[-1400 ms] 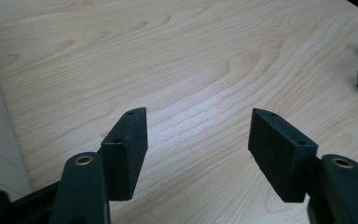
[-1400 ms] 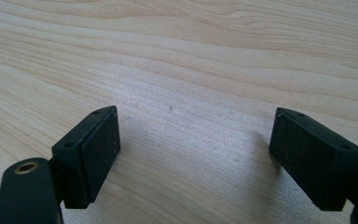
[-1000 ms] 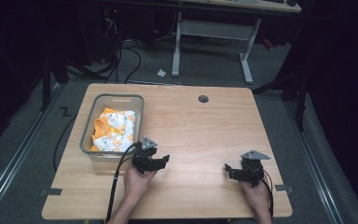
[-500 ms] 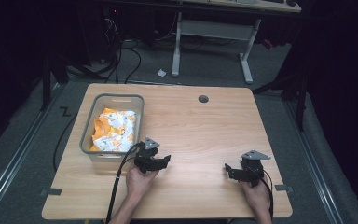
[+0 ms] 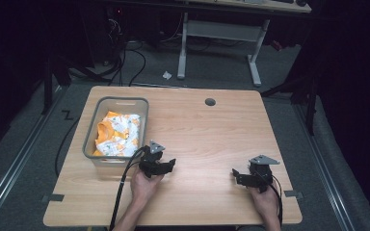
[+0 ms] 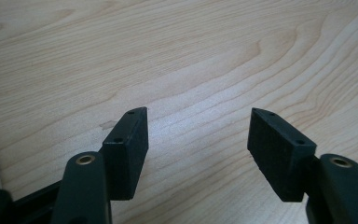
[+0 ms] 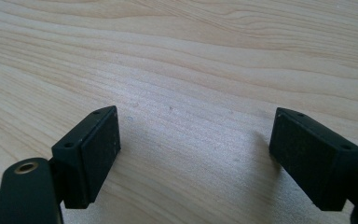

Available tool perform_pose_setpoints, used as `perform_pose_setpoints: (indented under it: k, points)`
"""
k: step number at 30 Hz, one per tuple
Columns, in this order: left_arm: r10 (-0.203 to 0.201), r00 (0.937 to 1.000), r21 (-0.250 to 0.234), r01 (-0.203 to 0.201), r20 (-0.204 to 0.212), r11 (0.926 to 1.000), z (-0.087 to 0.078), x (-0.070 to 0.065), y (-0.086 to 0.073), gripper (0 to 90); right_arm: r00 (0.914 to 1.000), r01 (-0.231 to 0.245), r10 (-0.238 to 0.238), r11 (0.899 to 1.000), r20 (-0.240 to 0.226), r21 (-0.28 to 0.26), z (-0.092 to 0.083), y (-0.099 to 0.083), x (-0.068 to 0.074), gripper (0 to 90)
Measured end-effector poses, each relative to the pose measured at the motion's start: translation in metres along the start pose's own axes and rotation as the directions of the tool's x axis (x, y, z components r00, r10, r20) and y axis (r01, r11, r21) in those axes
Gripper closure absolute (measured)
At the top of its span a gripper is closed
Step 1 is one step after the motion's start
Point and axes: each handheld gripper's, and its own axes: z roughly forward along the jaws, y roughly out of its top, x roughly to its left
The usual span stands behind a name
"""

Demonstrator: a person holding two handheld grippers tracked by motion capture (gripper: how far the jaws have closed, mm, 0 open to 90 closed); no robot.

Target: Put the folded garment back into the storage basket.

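One bin of crumpled cloth, two empty grippers waiting on the table.

Largest first: the wooden table (image 5: pixel 207 139) carries a clear plastic bin (image 5: pixel 90 137) at its left, and in it lies a bunched orange-and-white cloth (image 5: pixel 117 134), which looks light, soft and floppy, unlikely to slip or break; I would pinch a raised fold near the top of the heap, since a flat patch gives the pads little to bite. The left gripper (image 5: pixel 167 166) rests just beside the bin's near corner, jaws apart with nothing between them; the right gripper (image 5: pixel 236 174) sits well apart from the bin, jaws spread wide over bare wood. How many pieces the cloth makes up, and what lies beneath it, is hidden by its folds and the bin's near wall.
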Motion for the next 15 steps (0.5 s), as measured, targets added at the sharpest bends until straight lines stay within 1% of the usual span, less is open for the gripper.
perform_pose_setpoints:
  k: [5, 10, 11, 12, 15]
  points:
    - [0.008, 0.9999, 0.022, -0.008, -0.009, 0.9997, 0.0054, -0.0004, -0.0025, 38.5, 1.0, 0.0, 0.0, 1.0, 0.0, 0.0, 0.0, 0.0, 0.0, 16.3]
    - [0.016, 0.9997, 0.004, -0.016, -0.018, 0.9999, 0.0069, 0.0006, -0.0068, 38.0, 1.0, 0.0, 0.0, 1.0, 0.0, 0.0, 0.0, 0.0, 0.0, 16.3]
    - [0.021, 0.9995, -0.005, -0.021, -0.022, 0.9998, 0.0075, 0.0002, -0.0078, 37.5, 1.0, -0.001, 0.001, 1.0, 0.0, 0.0, 0.0, 0.0, 0.0001, 16.3]
    - [0.047, 0.9983, -0.028, -0.048, -0.034, 0.9985, 0.0091, -0.0002, -0.01, 36.6, 1.0, 0.0, 0.0, 1.0, 0.0, 0.0, 0.0, 0.0, 0.0, 16.3]
    - [0.062, 0.9967, -0.02, -0.063, -0.053, 0.9978, 0.0101, -0.0036, -0.01, 35.8, 1.0, 0.0, 0.0, 1.0, 0.0, 0.0, 0.0, 0.0, 0.0, 16.3]
